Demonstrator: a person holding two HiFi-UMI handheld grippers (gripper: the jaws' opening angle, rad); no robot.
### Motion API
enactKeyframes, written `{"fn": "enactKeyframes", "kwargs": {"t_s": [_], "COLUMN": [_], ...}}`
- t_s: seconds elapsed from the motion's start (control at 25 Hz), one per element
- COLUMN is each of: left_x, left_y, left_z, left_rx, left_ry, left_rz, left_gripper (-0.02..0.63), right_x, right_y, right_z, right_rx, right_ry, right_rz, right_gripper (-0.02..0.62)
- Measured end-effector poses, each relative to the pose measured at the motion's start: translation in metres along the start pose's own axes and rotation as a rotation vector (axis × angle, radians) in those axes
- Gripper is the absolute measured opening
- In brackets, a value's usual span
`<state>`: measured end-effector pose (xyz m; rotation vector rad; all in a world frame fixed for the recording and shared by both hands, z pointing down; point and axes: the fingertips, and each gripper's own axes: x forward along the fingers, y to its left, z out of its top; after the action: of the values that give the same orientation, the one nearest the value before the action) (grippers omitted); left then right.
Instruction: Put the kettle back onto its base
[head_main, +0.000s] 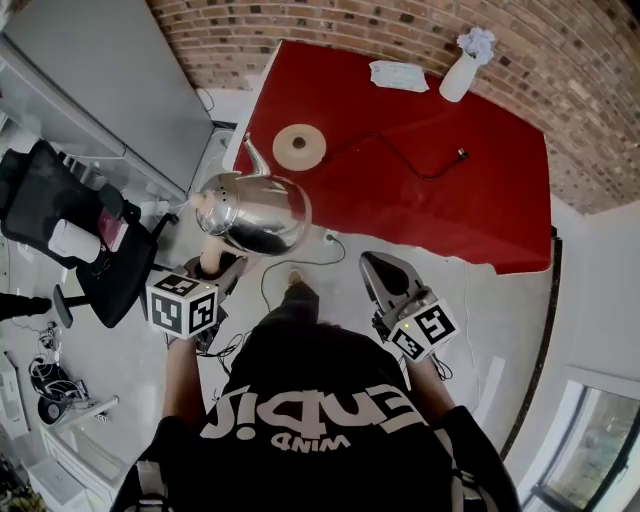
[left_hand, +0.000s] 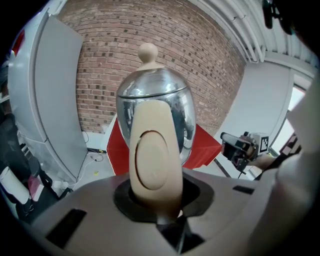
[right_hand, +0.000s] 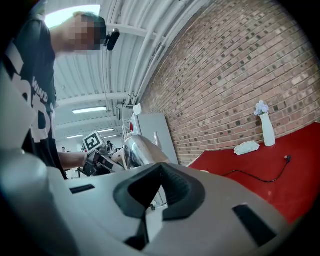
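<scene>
off the near left corner of the red table (head_main: 450, 210), over the floor (head_main: 490, 320), the steel kettle (head_main: 255, 212) hangs from the left tongs (head_main: 215, 265), which are clenched on its cream handle (left_hand: 155, 160). its round base (head_main: 298, 146) lies on the table beyond the spout (head_main: 252, 152), apart from the kettle. the right tongs (head_main: 374, 264), pinched together on nothing, hover near the kettle's right side.

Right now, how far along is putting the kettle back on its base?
Done: the left gripper grips the kettle by its handle, held in the air. In hand: it hangs just short of the red table. Left: set it on the round base, bare near the table's corner. The right gripper holds nothing.
</scene>
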<state>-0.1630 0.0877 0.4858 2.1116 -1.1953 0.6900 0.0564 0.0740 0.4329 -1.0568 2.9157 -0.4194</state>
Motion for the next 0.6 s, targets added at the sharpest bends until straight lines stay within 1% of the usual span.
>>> {"fn": "enactKeyframes", "kwargs": {"t_s": [0.2,0.4,0.6], "left_x": [0.015,0.03,0.038], "left_y": [0.021,0.039,0.054], "left_z": [0.018,0.043,0.056], "left_rx": [0.01,0.018,0.027], "left_ry": [0.013,0.033,0.045], "left_rz": [-0.007,-0.028,-0.049], "left_gripper": [0.069,0.069,0.069], "right_x": [0.029,0.058,0.08], "right_y": [-0.013,-0.035,-0.044], "right_z": [0.003,0.013,0.02], "right_rx": [0.006,0.015,0.007], "right_ry": [0.002,0.015,0.016], "right_rz": [0.001,-0.015,-0.026], "right_gripper": [0.02,0.02,0.021]}}
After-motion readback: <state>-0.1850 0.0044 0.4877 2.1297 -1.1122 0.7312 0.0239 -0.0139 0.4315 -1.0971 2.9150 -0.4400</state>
